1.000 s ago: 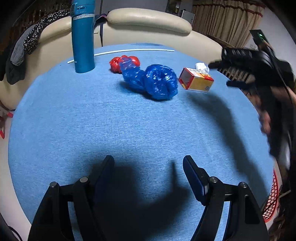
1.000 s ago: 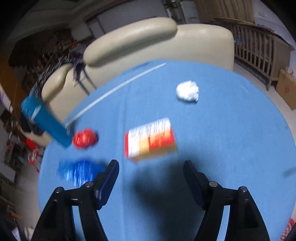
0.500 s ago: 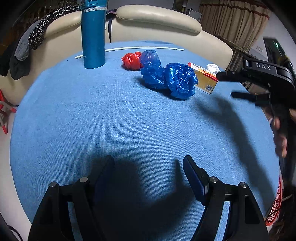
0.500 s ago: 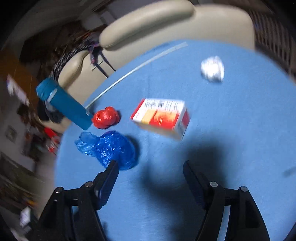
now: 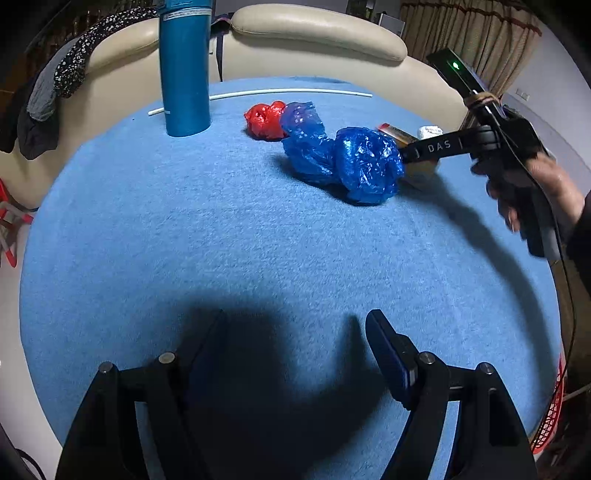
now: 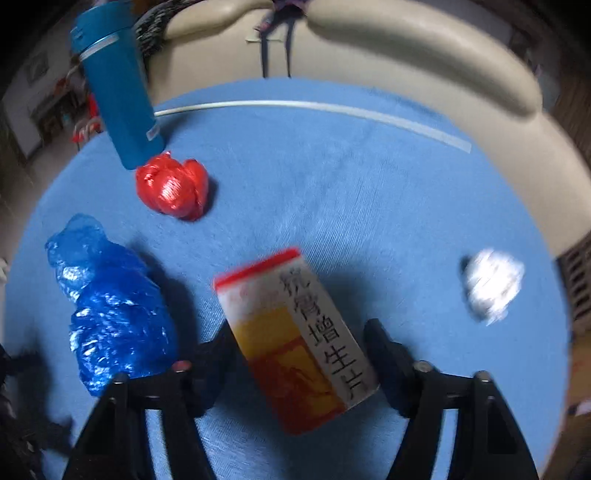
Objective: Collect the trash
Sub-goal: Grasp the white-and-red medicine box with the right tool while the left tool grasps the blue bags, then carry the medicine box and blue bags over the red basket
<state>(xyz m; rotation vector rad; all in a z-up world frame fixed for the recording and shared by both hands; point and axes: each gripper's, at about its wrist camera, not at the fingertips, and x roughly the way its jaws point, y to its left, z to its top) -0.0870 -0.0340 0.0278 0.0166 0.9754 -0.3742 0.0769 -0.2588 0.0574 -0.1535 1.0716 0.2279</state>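
A small red, yellow and white carton (image 6: 295,332) lies on the round blue table (image 5: 221,229), between the open jaws of my right gripper (image 6: 299,332); it shows partly hidden in the left wrist view (image 5: 421,166). A crumpled blue plastic bag (image 5: 343,155) (image 6: 110,306), a red plastic ball (image 5: 266,120) (image 6: 171,186) and a white paper wad (image 6: 493,282) (image 5: 430,131) lie around it. My left gripper (image 5: 295,343) is open and empty over the table's near part. The right gripper (image 5: 406,155) reaches in from the right.
A tall blue bottle (image 5: 184,66) (image 6: 118,92) stands at the back left. A thin white rod (image 5: 288,91) lies along the far edge. A cream sofa (image 5: 317,29) curves behind. A red mesh basket (image 5: 550,417) sits off the table's right edge.
My right gripper has swung and moved in low until the carton sits between its jaws. My left gripper has shifted a little; the trash lies where it was.
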